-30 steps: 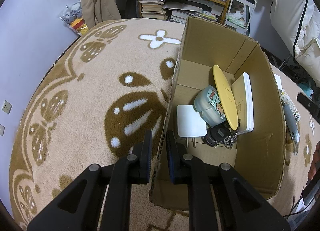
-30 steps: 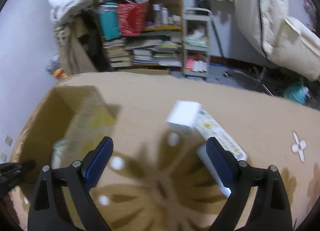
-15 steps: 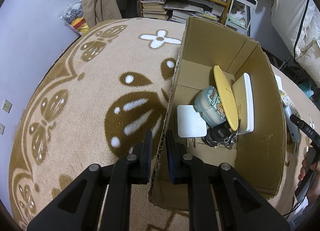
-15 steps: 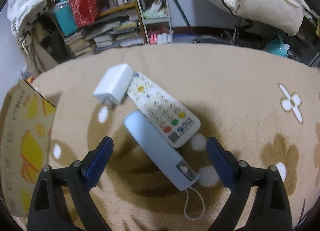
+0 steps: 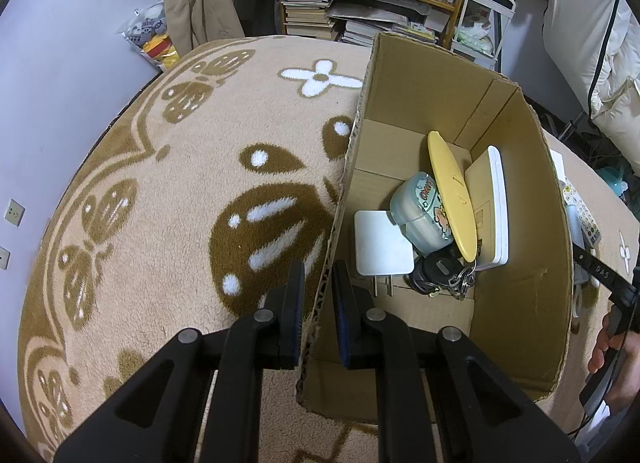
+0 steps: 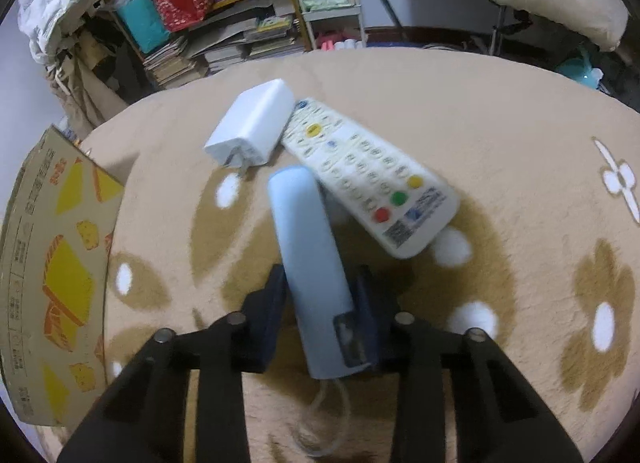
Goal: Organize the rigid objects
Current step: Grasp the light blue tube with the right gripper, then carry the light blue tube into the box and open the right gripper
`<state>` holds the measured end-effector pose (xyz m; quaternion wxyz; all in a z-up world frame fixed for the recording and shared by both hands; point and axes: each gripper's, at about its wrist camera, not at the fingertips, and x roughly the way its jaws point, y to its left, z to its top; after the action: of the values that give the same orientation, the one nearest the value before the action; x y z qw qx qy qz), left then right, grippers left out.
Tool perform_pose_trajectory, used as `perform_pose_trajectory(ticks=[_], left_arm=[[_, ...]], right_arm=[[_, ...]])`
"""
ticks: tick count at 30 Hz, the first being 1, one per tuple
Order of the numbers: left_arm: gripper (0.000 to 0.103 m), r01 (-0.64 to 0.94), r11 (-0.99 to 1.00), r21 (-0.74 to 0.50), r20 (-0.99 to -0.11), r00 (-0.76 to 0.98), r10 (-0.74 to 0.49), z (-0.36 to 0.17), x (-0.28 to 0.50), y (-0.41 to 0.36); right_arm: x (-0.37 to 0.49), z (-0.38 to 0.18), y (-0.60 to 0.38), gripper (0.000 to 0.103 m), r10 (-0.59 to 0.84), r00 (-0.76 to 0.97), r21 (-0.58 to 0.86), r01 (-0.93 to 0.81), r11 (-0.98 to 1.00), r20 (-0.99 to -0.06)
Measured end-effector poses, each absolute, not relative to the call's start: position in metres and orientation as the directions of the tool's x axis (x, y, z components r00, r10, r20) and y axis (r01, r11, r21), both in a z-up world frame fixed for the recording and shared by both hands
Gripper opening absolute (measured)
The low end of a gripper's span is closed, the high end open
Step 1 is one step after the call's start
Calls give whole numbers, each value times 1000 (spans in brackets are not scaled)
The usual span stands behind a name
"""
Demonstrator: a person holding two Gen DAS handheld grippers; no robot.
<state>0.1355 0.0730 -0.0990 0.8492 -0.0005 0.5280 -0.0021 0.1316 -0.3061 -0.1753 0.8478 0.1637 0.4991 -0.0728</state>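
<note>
on the rug, beside the cardboard box:
left tongs: clamped on the box's near wall, one pad outside, one inside
right tongs: closing around the pale blue bar, pads at both its sides
blue bar: lies on the rug right of the box, far end under the white remote
white charger: touching the remote's far end
inside box: white adapter, round tin, yellow disc, white case, keys
</note>
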Motion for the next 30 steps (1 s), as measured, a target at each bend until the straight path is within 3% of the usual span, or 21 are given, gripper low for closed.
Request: perform_pose_trajectory(ticks=[5,11,25,30], left_arm=[[14,2,1000,-5,-897,442,-5,-99,136,73],[14,2,1000,-8,-897,441,-8,-100,136,73],[14,2,1000,-7,-897,441,-7,-100,136,73],[14,2,1000,-8,-898,440,-8,-100,136,73]], right_arm=[[133,-173,-278,29,-8,475,110,220,969,-880],[124,-159,-263,29,0,500,124,215,969,-866],[119,-49,-213,29,133,730,263,66,963,-671],[123,-28,-183,29,196,744,274,-18,962,-639]])
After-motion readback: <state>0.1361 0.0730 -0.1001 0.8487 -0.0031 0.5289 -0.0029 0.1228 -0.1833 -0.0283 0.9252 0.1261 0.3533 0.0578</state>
